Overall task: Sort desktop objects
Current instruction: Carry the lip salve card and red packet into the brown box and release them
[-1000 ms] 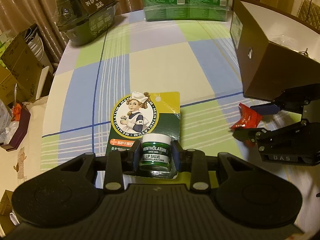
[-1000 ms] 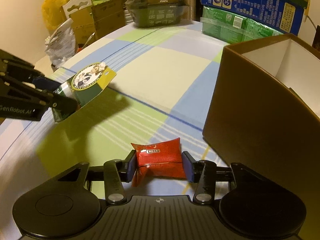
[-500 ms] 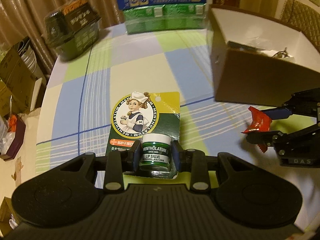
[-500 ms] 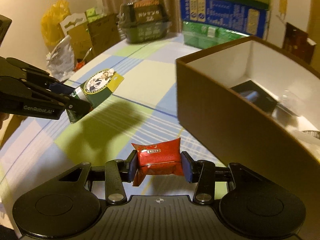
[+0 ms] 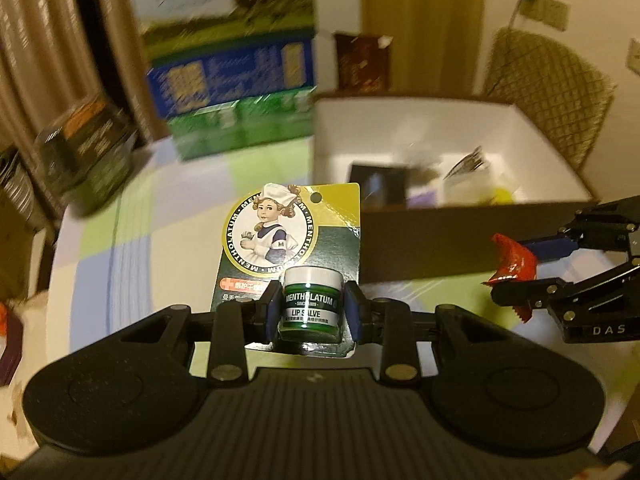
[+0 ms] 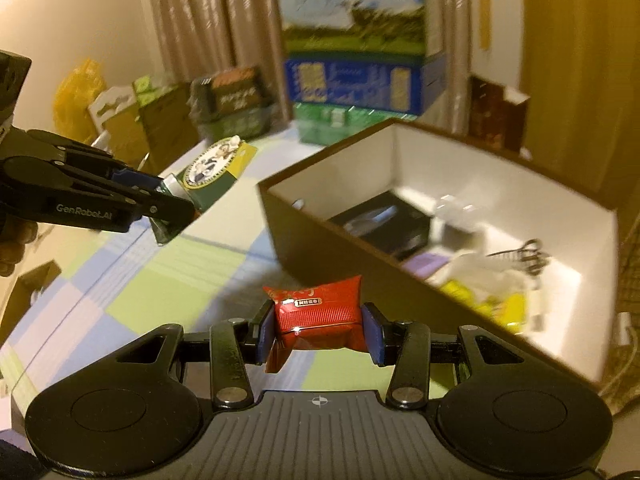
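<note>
My left gripper [image 5: 313,307] is shut on a carded lip salve pack [image 5: 294,236], its pads pressing the small green jar at the card's foot. In the right wrist view the same lip salve pack [image 6: 214,172] hangs in the air at the left, above the checked tablecloth [image 6: 152,276]. My right gripper [image 6: 318,326] is shut on a red snack packet [image 6: 316,312], held above the cloth just before the near wall of the brown box [image 6: 360,264]. That red snack packet [image 5: 514,262] shows at the right of the left wrist view, level with the brown box [image 5: 452,240].
The box's white inside holds a black flat thing [image 6: 384,220], scissors [image 6: 528,254], yellow items [image 6: 496,304] and other small things. Stacked cartons [image 6: 360,80] and a dark food tub [image 6: 232,100] stand at the table's far edge. A wicker chair [image 5: 548,92] is behind the box.
Both grippers have risen and moved toward the box with their loads still held. The inside of the box now shows in both views.
</note>
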`<state>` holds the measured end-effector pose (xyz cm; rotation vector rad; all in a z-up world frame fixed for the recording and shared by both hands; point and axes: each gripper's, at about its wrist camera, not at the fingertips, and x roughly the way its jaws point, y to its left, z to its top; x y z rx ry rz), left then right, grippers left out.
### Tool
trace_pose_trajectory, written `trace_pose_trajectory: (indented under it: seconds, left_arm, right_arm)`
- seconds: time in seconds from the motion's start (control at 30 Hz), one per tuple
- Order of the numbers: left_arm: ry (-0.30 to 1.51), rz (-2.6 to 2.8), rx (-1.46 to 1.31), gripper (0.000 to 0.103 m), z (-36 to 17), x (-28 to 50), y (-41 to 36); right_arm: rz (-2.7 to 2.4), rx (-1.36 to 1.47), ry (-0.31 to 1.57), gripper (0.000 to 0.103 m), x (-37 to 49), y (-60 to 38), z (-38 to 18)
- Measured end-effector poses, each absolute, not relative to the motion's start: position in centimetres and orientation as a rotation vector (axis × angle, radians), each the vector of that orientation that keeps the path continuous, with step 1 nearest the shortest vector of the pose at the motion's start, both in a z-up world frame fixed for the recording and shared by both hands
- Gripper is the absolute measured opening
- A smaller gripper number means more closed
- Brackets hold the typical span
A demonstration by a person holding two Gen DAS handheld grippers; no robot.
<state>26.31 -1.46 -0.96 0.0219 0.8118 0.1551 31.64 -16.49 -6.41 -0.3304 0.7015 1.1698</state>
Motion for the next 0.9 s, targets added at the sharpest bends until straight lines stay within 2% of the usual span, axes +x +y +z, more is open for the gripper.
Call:
trace_pose_trajectory:
  seconds: [0.33,0.9]
  left_arm:
    - [0.731,0.028,0.06,0.028,1.6,31.2,-6.4]
    - [0.742,-0.064,0.076,0.028,0.9,38.2,-10.9]
  right_arm:
    - [1.047,-0.274,0.627,0.042,35.5,-20.2,-2.9]
    - [0.954,-0.261,0.651,0.042,41.8,-21.3,-3.3]
